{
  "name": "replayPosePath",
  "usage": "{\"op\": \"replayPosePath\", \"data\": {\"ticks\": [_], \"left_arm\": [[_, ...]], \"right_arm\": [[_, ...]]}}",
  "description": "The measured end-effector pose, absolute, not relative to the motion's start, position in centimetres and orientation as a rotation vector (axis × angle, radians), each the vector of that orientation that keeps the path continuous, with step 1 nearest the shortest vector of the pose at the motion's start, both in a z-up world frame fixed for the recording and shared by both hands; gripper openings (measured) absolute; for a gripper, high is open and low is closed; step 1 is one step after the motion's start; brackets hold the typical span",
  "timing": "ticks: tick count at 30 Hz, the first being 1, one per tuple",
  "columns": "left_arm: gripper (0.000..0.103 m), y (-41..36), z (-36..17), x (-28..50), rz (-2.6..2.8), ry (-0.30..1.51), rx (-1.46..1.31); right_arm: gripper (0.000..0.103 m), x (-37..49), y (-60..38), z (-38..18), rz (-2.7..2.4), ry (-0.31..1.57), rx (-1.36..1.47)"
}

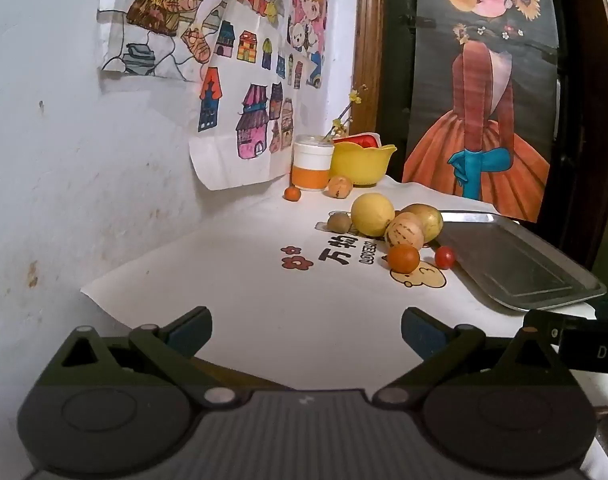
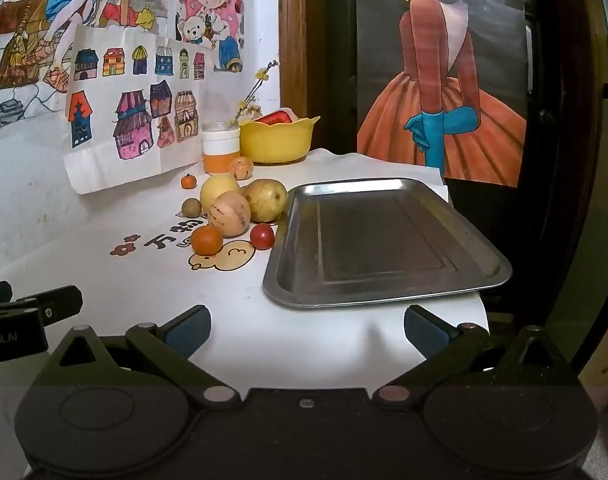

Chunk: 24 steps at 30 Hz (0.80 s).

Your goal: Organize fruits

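Note:
Several fruits lie bunched on a white printed sheet: a yellow round fruit (image 1: 372, 214) (image 2: 219, 191), a yellow-green pear (image 1: 428, 221) (image 2: 265, 199), a tan striped melon (image 1: 403, 233) (image 2: 229, 213), an orange (image 1: 403, 258) (image 2: 206, 240), a red cherry tomato (image 1: 444, 257) (image 2: 262, 236) and a brown kiwi (image 1: 339, 222) (image 2: 191, 207). An empty steel tray (image 1: 515, 264) (image 2: 383, 240) sits just right of them. My left gripper (image 1: 306, 330) hangs open well short of the fruit. My right gripper (image 2: 307, 330) is open before the tray's near edge. Both hold nothing.
At the back stand a yellow bowl (image 1: 361, 162) (image 2: 278, 140), an orange-and-white cup (image 1: 311, 166) (image 2: 220, 150), a small tangerine (image 1: 292, 193) (image 2: 188, 181) and another tan fruit (image 1: 339, 187) (image 2: 240, 168). Drawings hang on the wall at left. The sheet's edge drops off at right.

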<state>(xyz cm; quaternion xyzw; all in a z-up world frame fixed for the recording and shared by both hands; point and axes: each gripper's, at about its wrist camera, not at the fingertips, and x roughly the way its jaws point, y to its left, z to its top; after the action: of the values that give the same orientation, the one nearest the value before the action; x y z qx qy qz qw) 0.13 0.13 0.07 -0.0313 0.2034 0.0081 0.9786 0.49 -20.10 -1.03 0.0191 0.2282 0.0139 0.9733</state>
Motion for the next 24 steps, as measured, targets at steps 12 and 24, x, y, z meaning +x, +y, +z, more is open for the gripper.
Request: {"op": "replayPosePath", "data": {"ticks": [12, 24], "left_arm": [[0.103, 0.29, -0.25, 0.26, 0.014, 0.434, -0.075], [0.103, 0.39, 0.0, 0.36, 0.025, 0.438, -0.065]], "right_arm": [[0.103, 0.57, -20.14, -0.85, 0.032, 0.465, 0.037], [0.103, 0.45, -19.72, -0.88, 0.042, 0.457, 0.038]]}}
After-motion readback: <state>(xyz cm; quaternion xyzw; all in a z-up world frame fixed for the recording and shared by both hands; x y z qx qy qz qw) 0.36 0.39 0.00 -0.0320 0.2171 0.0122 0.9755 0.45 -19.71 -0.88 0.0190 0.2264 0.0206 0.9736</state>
